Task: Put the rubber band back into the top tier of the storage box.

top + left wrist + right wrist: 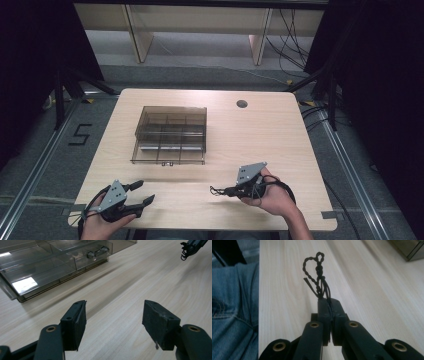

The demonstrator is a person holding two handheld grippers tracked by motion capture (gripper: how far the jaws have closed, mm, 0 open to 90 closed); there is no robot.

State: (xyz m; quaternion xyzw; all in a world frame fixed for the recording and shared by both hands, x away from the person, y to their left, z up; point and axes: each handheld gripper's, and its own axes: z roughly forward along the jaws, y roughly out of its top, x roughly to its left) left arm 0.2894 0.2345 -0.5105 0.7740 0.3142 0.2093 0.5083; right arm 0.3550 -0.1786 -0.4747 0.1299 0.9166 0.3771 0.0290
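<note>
In the lower right of the high view, the right tool [223, 190] was clamped on a black twisted cord [317, 275] (knotted into a small loop), which stuck out past its closed jaws above the wooden counter [260, 135]. The left tool [141, 193], at the lower left, rested with its jaws apart and nothing between them. A clear compartmented organizer box [171, 135] sat left of centre, well apart from both.

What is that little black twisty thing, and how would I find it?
Start at the wooden table and look right of the clear plastic organizer box. The right hand-held gripper pinches a black twisted cord, looped at its tip; it is the only stringy thing there.
</note>
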